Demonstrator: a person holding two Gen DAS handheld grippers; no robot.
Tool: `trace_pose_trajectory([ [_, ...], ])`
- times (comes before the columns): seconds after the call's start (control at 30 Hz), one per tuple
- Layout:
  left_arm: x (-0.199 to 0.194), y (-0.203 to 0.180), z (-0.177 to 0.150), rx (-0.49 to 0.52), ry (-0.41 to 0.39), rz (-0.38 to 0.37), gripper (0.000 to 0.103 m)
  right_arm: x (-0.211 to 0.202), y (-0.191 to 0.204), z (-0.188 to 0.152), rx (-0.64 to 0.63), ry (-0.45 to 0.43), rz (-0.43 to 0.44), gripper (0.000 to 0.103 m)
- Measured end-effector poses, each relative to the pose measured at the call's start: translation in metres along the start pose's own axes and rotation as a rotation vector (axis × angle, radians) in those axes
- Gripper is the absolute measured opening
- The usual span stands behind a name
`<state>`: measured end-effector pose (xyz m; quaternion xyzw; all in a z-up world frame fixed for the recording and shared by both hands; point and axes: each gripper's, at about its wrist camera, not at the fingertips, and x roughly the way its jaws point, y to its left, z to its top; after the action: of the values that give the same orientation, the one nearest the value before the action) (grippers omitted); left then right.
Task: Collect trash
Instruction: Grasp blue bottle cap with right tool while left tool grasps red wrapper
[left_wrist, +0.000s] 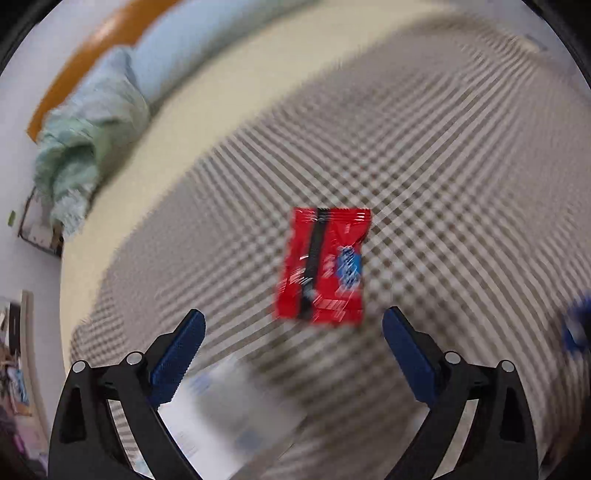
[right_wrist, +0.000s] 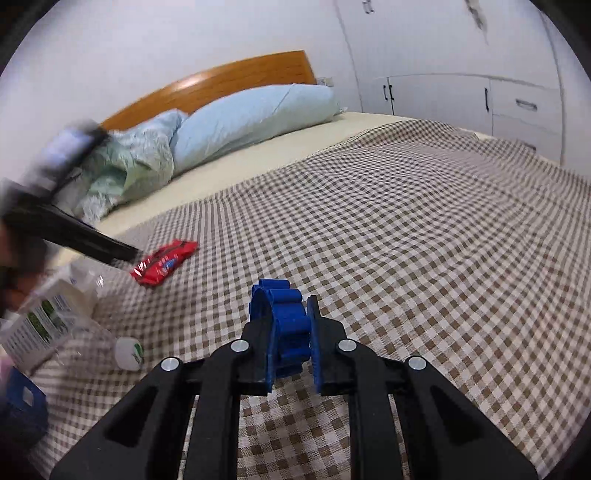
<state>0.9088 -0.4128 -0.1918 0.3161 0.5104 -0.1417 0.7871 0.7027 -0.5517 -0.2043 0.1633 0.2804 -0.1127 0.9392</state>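
A red snack wrapper (left_wrist: 325, 266) lies flat on the checked bedspread (left_wrist: 443, 184). My left gripper (left_wrist: 295, 325) hovers just short of it, open, with nothing between its blue pads (left_wrist: 184, 350). In the right wrist view the same wrapper (right_wrist: 166, 262) lies at centre left, and the blurred left gripper (right_wrist: 92, 243) reaches toward it from the left. My right gripper (right_wrist: 286, 306) is shut on a blue ridged plastic piece (right_wrist: 288, 325), held above the bedspread (right_wrist: 406, 258). That piece shows as a blue blur (left_wrist: 576, 328) at the right edge of the left wrist view.
A clear plastic bottle (right_wrist: 48, 321) with a white cap (right_wrist: 129, 352) lies on the bed at left, blurred under the left gripper (left_wrist: 229, 406). A pale blue pillow (right_wrist: 258, 118), a crumpled green blanket (right_wrist: 136, 166) and a wooden headboard (right_wrist: 240, 77) are at the far end. White cabinets (right_wrist: 480, 99) stand behind.
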Motion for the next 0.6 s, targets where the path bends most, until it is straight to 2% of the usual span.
trace_pose_trajectory([
  [0.07, 0.030, -0.018, 0.019, 0.046, 0.053, 0.051, 0.094, -0.004, -0.003, 0.000, 0.010, -0.007, 0.006, 0.015],
  [0.1, 0.045, -0.025, 0.026, 0.071, 0.083, 0.103, 0.095, -0.007, -0.001, 0.000, 0.001, -0.012, 0.019, 0.015],
  [0.13, 0.051, -0.027, 0.030, 0.065, 0.095, 0.113, 0.094, -0.007, 0.001, -0.001, -0.007, -0.017, 0.020, 0.015],
  [0.17, 0.049, -0.023, 0.034, 0.008, 0.089, 0.078, 0.083, -0.004, 0.005, -0.002, -0.011, -0.020, 0.020, 0.015],
  [0.2, 0.047, -0.017, 0.035, -0.048, 0.107, -0.036, 0.029, -0.005, 0.004, -0.002, -0.009, -0.019, 0.024, 0.015],
  [0.23, 0.046, -0.010, 0.035, -0.103, 0.137, -0.109, 0.019, -0.008, 0.001, -0.001, -0.003, -0.019, 0.026, 0.015],
  [0.27, 0.042, -0.007, 0.033, -0.118, 0.114, -0.102, 0.013, -0.008, -0.001, -0.002, 0.004, -0.017, 0.028, 0.015],
  [0.3, 0.034, -0.007, 0.031, -0.106, 0.073, -0.105, 0.010, -0.007, -0.003, -0.002, 0.014, -0.011, 0.030, 0.015],
  [0.47, -0.024, 0.004, 0.004, -0.136, -0.033, -0.188, 0.009, -0.002, -0.008, -0.005, 0.037, 0.021, 0.033, 0.015],
  [0.6, -0.107, 0.008, -0.059, -0.101, -0.159, -0.215, 0.009, -0.001, -0.019, -0.002, 0.092, 0.024, 0.046, 0.015],
])
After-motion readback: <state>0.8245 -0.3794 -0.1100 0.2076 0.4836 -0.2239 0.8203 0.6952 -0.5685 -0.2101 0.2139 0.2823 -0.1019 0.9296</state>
